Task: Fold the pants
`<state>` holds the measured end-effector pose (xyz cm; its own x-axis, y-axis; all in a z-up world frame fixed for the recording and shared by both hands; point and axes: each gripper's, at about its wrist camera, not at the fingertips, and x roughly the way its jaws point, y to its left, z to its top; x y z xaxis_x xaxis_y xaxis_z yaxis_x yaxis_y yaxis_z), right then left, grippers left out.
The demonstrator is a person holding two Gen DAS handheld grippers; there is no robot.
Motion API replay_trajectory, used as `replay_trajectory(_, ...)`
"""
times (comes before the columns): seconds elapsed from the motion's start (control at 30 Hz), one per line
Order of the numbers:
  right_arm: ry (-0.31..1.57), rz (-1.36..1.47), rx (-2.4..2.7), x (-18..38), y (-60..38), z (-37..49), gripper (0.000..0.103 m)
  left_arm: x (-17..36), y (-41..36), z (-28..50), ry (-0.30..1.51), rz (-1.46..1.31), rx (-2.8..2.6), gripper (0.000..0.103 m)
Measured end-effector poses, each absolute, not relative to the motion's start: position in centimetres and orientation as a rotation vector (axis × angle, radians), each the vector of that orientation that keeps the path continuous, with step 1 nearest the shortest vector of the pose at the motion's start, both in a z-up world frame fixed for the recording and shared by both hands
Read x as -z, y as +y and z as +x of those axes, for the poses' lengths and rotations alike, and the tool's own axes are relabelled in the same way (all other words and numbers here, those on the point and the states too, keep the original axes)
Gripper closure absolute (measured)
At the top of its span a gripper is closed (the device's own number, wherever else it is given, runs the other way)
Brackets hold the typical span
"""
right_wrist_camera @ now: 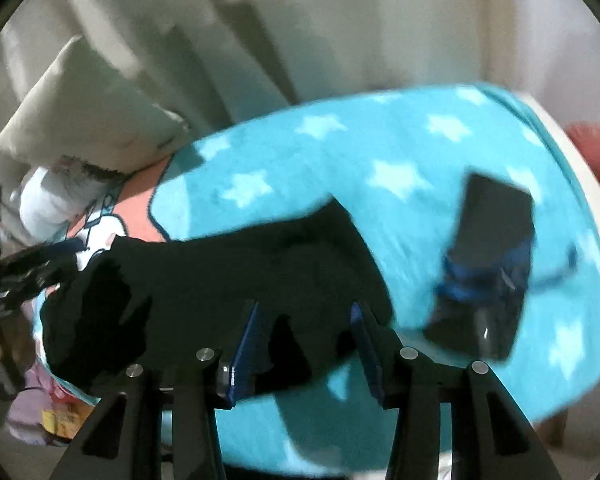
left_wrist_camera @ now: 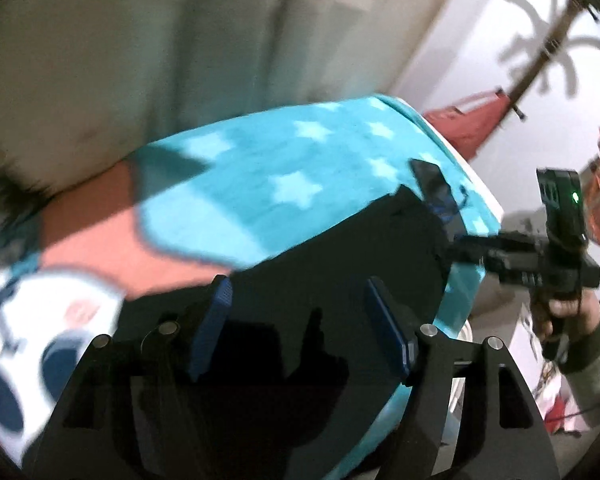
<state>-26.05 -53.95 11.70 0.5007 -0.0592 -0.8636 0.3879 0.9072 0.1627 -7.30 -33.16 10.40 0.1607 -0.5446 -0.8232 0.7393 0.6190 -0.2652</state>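
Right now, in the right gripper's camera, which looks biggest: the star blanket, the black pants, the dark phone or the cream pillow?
Largest to smallest, as they appear:
1. star blanket
2. black pants
3. cream pillow and dark phone: about alike. The pillow lies farther away, so I won't rank them.

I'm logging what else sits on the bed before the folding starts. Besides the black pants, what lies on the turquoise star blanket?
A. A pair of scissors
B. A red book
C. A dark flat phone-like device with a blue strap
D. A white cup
C: in the right wrist view a dark flat device with a blue strap lies on the star blanket, right of the black pants.
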Motion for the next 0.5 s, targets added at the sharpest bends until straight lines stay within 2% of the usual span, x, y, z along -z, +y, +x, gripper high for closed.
replay_trajectory(0.37,0.887,0.631,0.232,-7.5,-56.2,-27.5,0.054,-4.8,-46.3,-4.7,1.187,0.412,1.149,0.034)
replay_trajectory(0.47,0.818,0.654,0.209,-7.2,-56.5,-27.3,0.052,-3.4,-47.7,-4.5,1.202,0.434,1.158,0.034)
replay_trajectory(0.5,0.788,0.668,0.206,-7.0,-56.6,-27.3,0.052,-3.5,-48.0,-4.7,1.149,0.422,1.175,0.034)
